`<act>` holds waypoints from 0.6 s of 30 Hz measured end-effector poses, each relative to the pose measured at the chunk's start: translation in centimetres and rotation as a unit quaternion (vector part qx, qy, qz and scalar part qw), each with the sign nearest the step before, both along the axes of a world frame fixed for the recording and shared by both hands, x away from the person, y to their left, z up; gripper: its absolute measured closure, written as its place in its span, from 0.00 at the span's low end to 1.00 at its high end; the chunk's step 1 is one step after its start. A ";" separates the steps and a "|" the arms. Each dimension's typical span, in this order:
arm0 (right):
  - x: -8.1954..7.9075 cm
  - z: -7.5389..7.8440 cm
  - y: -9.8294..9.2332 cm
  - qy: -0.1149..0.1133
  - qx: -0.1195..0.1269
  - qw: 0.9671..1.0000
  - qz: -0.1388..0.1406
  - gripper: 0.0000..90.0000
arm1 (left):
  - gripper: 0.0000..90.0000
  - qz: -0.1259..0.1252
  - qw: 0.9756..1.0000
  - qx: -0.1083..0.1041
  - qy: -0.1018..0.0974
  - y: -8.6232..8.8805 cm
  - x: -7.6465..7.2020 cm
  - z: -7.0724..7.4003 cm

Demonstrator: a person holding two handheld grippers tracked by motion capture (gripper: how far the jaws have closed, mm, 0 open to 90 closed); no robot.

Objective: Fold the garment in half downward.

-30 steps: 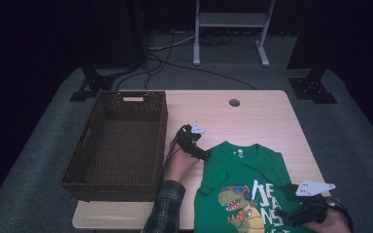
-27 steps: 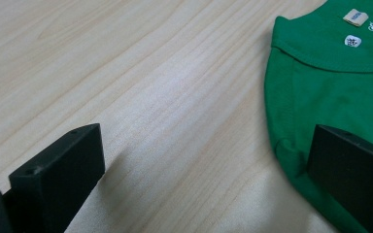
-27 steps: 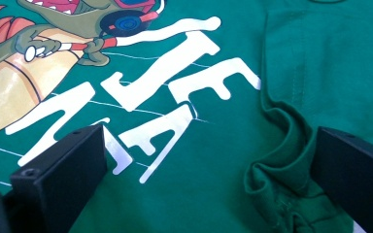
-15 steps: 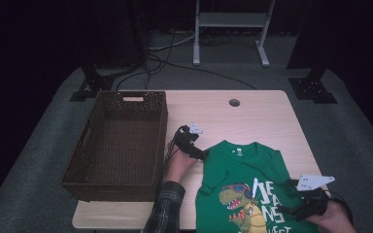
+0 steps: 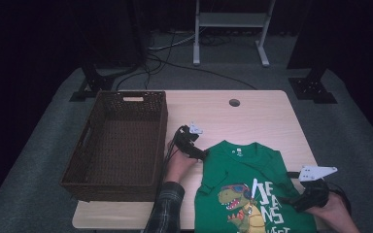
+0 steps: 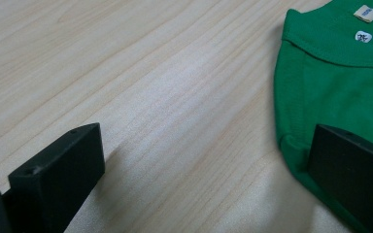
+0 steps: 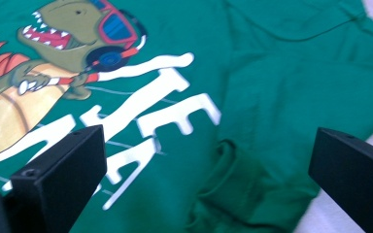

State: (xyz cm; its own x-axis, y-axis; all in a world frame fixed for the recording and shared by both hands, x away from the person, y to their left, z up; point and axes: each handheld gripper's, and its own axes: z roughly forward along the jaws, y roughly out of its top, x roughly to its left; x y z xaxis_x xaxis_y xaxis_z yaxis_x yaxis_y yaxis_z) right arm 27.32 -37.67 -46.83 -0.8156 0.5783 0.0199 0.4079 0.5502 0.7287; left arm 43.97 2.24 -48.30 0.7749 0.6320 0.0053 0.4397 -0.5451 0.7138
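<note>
Green cotton made up the child's T-shirt, printed with a cartoon dinosaur in red sunglasses and headphones, and it lay flat and face up on the pale wooden counter, its collar pointing away from the person. The left tool rested low on the counter with its jaws spread wide and empty; the shirt's shoulder edge sat just inside its far jaw, with bare wood between the jaws. The right tool hovered over the opposite sleeve, jaws likewise wide apart and holding nothing, a rumpled fold of sleeve lying between them.

Such a shirt looked light, limp and not slippery; it would likely sag and drape when lifted, so pinching a doubled edge seemed wisest: the hemmed shoulder seam for the left tool, the bunched sleeve for the right. A grip on a single flat layer might slide off.

White block lettering ran beside the dinosaur, but it was cut off and could not be read with confidence. Two small neck labels showed inside the collar, too tiny to read. Beyond the left tool, a dark woven wicker basket stood on the counter.
</note>
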 end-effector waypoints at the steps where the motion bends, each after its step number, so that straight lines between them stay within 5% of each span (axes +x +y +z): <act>1: 0.2 0.1 -0.1 0.000 0.001 1.000 -0.002 0.00 | 0.00 0.000 1.000 0.000 0.000 0.0 0.0 0.0; 18: 5.0 0.5 -1.3 -0.005 0.007 1.000 -0.028 0.00 | 0.00 0.000 1.000 -0.001 0.000 0.0 0.0 0.0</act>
State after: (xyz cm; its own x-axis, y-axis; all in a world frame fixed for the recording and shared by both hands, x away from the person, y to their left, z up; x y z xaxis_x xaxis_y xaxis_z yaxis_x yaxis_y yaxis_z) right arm 32.36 -38.99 -46.29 -0.7827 0.6221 0.0201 0.4298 0.5167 0.7405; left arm 43.95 2.23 -48.31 0.7748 0.6322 0.0043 0.4400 -0.5441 0.7144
